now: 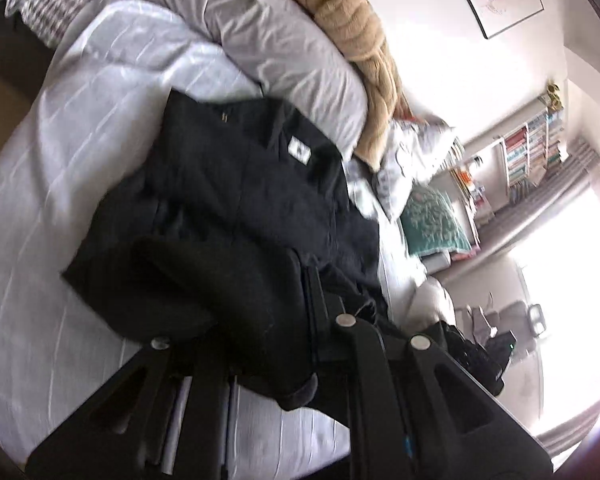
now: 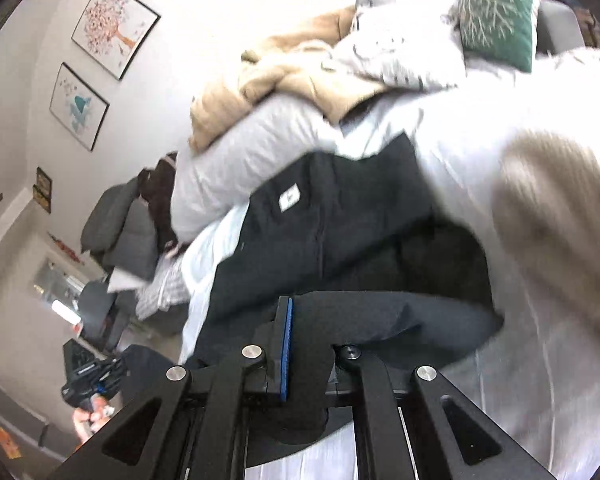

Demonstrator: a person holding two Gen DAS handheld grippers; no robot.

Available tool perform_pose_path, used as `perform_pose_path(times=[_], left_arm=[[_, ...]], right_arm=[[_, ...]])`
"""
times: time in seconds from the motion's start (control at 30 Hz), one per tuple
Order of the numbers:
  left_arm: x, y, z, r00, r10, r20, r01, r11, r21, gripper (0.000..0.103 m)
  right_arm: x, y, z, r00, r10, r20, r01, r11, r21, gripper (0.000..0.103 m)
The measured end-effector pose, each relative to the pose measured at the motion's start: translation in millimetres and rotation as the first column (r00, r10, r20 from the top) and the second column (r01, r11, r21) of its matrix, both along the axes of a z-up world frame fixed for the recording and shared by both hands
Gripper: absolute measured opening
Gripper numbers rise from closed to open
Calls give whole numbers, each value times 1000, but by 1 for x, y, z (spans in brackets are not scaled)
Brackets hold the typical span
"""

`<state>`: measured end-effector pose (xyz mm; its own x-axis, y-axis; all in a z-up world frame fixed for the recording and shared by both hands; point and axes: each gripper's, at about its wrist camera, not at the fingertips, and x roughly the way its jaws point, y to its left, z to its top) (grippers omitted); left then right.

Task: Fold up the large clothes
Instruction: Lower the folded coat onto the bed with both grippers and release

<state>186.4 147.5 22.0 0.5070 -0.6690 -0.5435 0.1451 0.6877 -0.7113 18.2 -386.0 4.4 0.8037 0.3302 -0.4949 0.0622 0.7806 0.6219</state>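
Note:
A large black garment with a white neck label lies on a white bed sheet. My left gripper is shut on the garment's near edge, which is lifted and rolled over the fingers. In the right wrist view the same black garment lies on the bed. My right gripper is shut on its near edge, with cloth bunched between the blue-edged pad and the other finger. The other hand-held gripper shows at lower left.
A grey pillow and a tan knitted blanket lie at the head of the bed. A teal cushion and patterned pillows lie beside them. Bookshelves and a bright window stand beyond. Framed pictures hang on the wall.

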Motion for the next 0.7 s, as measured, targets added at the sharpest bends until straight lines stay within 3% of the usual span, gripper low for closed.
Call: perform_pose_path(times=[0.17, 0.33, 0.5, 0.7], left_arm=[[61, -8, 18, 999, 33, 30, -34, 998, 52, 14], [135, -28, 17, 996, 76, 48, -82, 988, 130, 14], [206, -49, -12, 994, 101, 42, -107, 978, 182, 14], [292, -82, -73, 993, 114, 36, -120, 958, 261, 16]], right_arm=[[48, -21, 14, 998, -56, 2, 57, 997, -50, 9], [118, -42, 20, 995, -103, -11, 101, 990, -94, 9], [197, -62, 12, 992, -128, -12, 126, 985, -118, 9], [287, -70, -26, 988, -148, -52, 139, 978, -157, 9]])
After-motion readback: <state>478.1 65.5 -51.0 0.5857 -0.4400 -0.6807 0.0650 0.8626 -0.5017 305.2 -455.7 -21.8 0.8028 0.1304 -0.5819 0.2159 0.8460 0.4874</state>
